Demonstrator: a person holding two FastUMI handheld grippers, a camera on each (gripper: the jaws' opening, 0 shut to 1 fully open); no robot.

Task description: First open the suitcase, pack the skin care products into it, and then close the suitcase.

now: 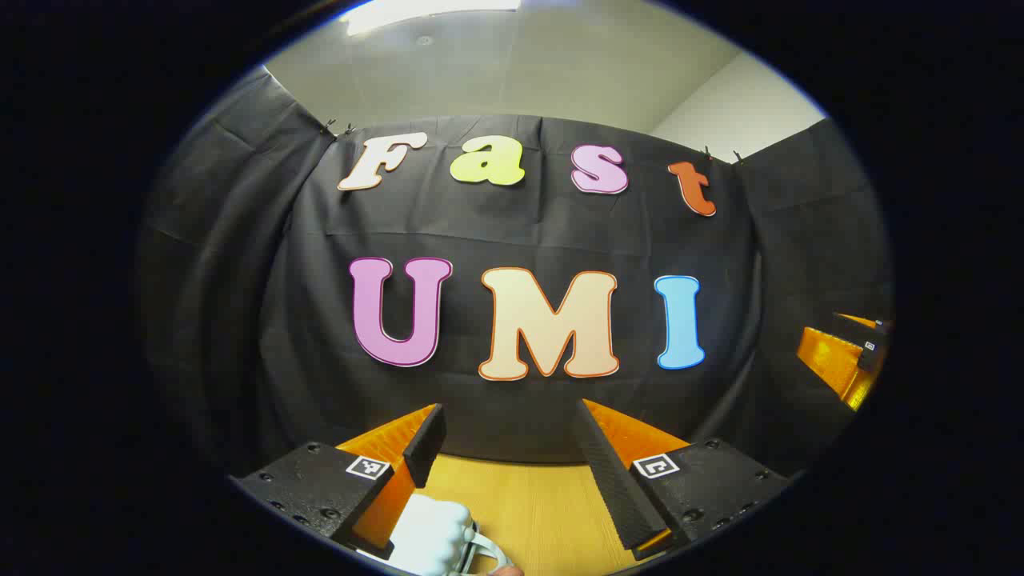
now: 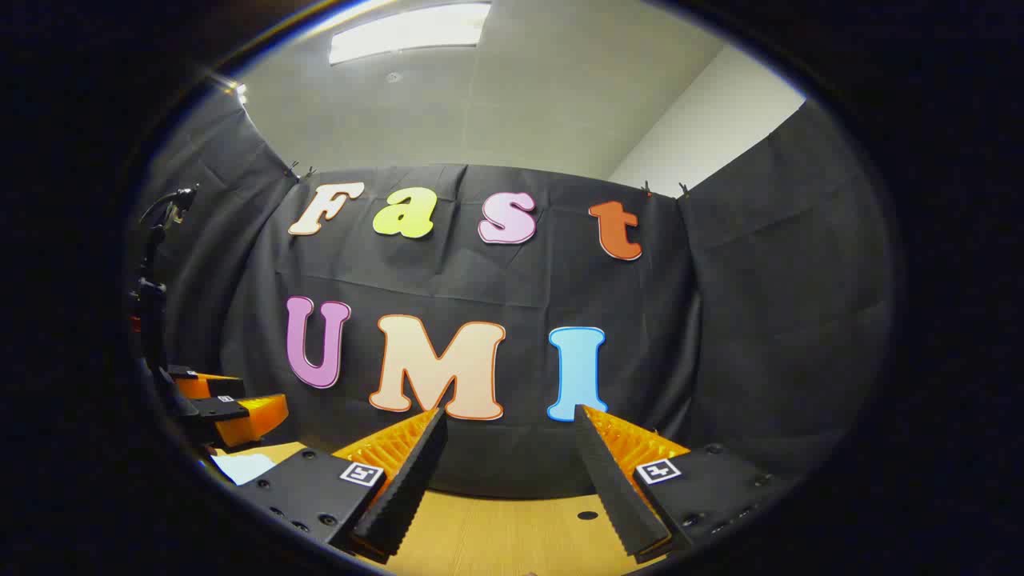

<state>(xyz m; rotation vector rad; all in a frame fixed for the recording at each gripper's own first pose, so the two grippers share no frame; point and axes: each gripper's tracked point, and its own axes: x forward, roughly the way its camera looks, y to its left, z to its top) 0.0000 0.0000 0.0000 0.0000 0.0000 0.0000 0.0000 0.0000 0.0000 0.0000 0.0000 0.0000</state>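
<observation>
While both grippers gape, white suitcase [image 1: 436,538] orientation unclear.

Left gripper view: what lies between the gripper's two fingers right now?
In the left gripper view, the left gripper is open, with bare wooden tabletop between its fingers; a white object, too cut off to identify, sits by one finger.

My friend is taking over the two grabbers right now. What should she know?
Left tool: open, holding nothing, raised over the wooden table and facing the booth wall. A white ridged object lies just below its left finger; hard to tell what it is.
Right tool: open, holding nothing, also facing the wall over the table.
The left tool also shows at the left edge of the right gripper view.
Suitcase and skin care products: not seen from here, so nothing tells whether any step is done. Look down first.
</observation>
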